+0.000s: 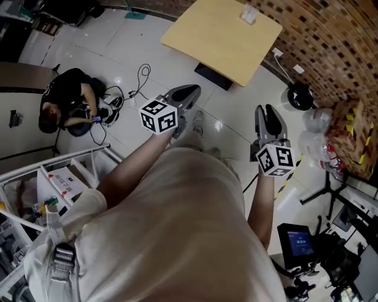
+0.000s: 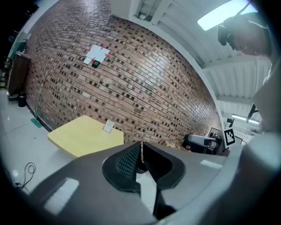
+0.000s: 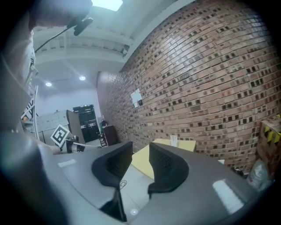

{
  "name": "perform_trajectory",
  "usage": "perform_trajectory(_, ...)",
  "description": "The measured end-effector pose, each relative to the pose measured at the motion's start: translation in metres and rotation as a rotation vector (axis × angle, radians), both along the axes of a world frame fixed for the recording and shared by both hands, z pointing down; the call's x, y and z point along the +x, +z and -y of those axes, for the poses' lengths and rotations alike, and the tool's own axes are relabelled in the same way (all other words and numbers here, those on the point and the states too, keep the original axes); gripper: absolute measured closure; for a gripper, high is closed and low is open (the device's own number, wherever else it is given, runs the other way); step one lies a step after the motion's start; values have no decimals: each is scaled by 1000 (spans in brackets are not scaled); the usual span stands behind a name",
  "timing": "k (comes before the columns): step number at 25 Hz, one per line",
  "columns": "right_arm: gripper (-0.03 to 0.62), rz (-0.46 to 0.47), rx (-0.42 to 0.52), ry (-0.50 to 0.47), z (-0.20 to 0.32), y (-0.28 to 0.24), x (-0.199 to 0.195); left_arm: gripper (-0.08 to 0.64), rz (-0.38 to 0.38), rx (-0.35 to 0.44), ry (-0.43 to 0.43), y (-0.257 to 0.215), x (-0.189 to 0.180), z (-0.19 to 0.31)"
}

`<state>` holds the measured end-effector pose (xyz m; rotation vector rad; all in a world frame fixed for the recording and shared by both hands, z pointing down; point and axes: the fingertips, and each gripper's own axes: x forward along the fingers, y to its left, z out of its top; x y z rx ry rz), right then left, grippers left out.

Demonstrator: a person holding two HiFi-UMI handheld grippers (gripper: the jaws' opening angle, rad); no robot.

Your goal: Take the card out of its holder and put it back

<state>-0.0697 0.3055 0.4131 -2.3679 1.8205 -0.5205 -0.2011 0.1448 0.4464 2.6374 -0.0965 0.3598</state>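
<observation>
a pale glossy floor fills most of the head view, with a brick wall running along its right side. a square yellow tabletop stands near that wall, well ahead of both grippers. a person in dark clothes crouches on the floor at the left, with a looped cable just beside them. crumpled bags lie at the foot of the wall on the right. the left gripper is held out nearly level, pointing toward the tabletop; in the left gripper view its jaws stand almost together with only a thin slit between them, and nothing is in it. the right gripper is held beside it, a little apart; in the right gripper view its jaws stand wide with nothing between them, only floor and tabletop showing through the gap. the card in its holder stands upright on the tabletop near the far edge by the wall, far from both grippers; it is too small to tell card from holder.
</observation>
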Motion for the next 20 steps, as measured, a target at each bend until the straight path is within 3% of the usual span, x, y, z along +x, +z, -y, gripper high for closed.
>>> perform_trajectory(10, 479, -39, 58, 44, 70, -27, 36, 537, -44, -12, 13, -7, 40, 89)
perform_trajectory(20, 480, -18, 32, 141, 102, -18, 69, 537, -71, -31, 21, -6, 68, 157)
